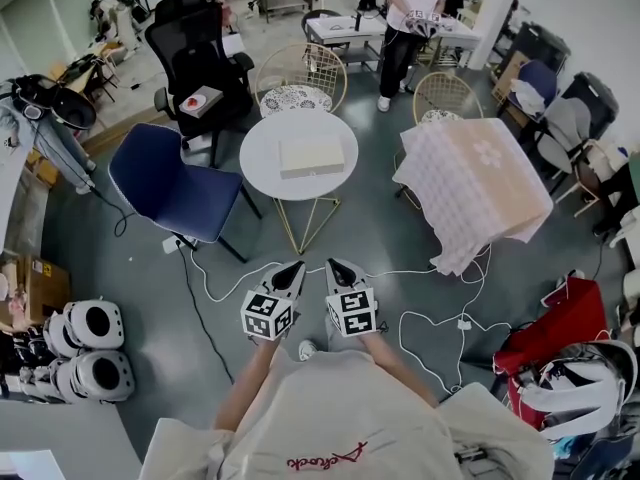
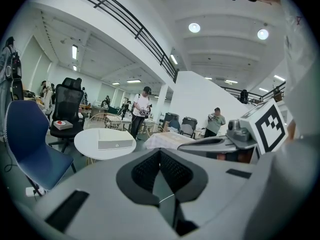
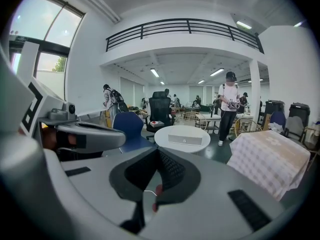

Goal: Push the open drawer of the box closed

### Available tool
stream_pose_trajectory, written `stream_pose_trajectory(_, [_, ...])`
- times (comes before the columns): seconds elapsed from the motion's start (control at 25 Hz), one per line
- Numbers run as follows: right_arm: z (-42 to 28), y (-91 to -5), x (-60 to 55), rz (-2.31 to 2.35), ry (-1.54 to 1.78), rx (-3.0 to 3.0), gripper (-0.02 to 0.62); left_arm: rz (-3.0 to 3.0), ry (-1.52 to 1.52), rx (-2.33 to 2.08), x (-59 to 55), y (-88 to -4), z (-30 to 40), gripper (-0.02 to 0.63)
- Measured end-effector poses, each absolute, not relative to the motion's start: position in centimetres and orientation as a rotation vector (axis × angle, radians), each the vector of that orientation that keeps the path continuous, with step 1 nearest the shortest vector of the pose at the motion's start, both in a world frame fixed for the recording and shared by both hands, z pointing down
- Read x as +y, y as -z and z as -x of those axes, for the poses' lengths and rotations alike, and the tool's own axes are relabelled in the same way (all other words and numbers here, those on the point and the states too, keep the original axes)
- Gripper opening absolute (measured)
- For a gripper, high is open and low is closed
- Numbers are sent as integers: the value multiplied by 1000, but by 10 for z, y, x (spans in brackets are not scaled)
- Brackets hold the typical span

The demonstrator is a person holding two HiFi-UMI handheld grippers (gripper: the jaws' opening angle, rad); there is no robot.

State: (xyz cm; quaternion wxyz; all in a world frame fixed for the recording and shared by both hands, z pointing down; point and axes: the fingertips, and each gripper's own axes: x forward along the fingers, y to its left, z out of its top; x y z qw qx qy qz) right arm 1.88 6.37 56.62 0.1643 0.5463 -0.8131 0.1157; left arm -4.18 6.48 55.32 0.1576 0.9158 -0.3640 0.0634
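Observation:
A flat cream box (image 1: 311, 156) lies on a round white table (image 1: 262, 158) some way ahead of me. Its front face with a small round knob shows in the left gripper view (image 2: 115, 139) and the right gripper view (image 3: 187, 139); whether the drawer stands out I cannot tell from here. My left gripper (image 1: 292, 272) and right gripper (image 1: 337, 270) hang side by side close to my body, well short of the table, tips pointing toward it. Both have their jaws together with nothing between them, the left gripper (image 2: 160, 153) as much as the right gripper (image 3: 157, 153).
A blue chair (image 1: 165, 183) stands left of the table, a black office chair (image 1: 200, 68) behind it, and wire chairs (image 1: 300, 83) at the far side. A cloth-covered table (image 1: 480, 188) is to the right. White cables (image 1: 420, 308) trail on the floor. People stand at the back.

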Motion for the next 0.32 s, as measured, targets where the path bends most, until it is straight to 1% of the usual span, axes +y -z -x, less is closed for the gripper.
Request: stream_pose_trajectory(0.32, [-21,-571,64,-1560,-344,-2311,15,-2621,-178,-1045,65,-554,40,12])
